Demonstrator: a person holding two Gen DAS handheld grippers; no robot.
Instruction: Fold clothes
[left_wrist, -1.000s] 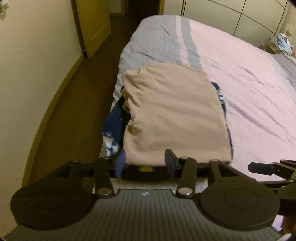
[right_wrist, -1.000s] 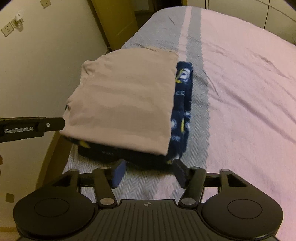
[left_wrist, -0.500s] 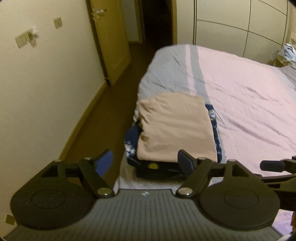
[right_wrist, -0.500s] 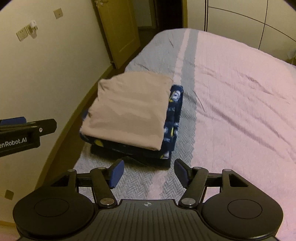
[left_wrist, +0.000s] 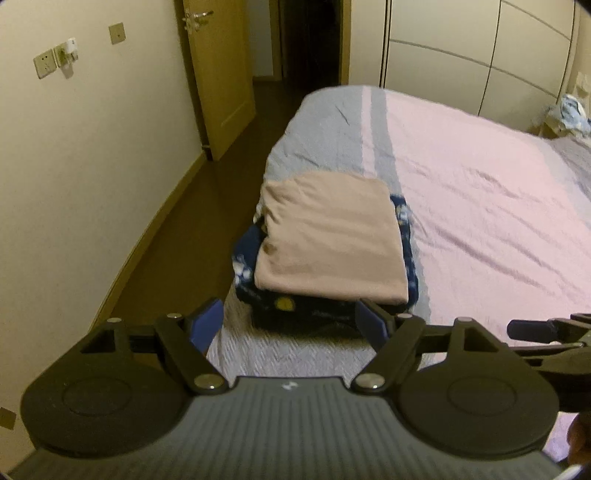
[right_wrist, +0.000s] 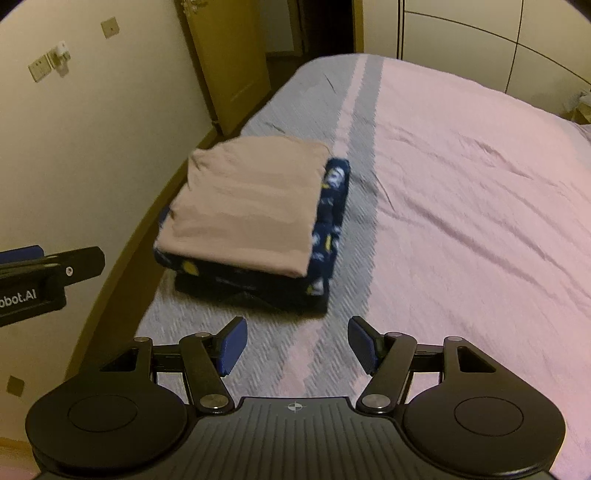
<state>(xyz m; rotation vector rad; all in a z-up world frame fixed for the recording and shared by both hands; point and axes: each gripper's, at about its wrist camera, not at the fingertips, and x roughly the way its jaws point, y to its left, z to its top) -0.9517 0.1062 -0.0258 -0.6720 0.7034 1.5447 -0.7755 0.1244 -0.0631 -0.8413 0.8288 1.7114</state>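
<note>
Stack: a beige folded garment (left_wrist: 332, 236) lies on top of a dark blue patterned garment (right_wrist: 328, 221), and both lie on the grey border of the bed (right_wrist: 480, 184), near its left edge, beside the wall (left_wrist: 92, 184).
Beige garment: flat and rectangular; the blue one shows under it at the right side and at the near side.
Left gripper (left_wrist: 290, 325): the two blue fingers (left_wrist: 207, 325) stand wide apart with nothing between them; they do not touch the stack. One second ago they were much closer together, right at the near edge of the beige garment.
Right gripper (right_wrist: 295, 343): the fingers (right_wrist: 364, 343) are apart and hold nothing; they hover over the bedcover, apart from the stack. One second ago they were just at the near edge of the blue garment.
Change of view: both cameras have moved back and up from the stack, so it looks smaller and sits farther away. The door (left_wrist: 218, 74), the wall sockets (left_wrist: 55, 62) and the wardrobe (left_wrist: 461, 48) now come into the left view.
Stack since then: it keeps the same place and shape on the bed.
Background: a small heap of light blue cloth (left_wrist: 570, 114) lies far right beyond the bed.
</note>
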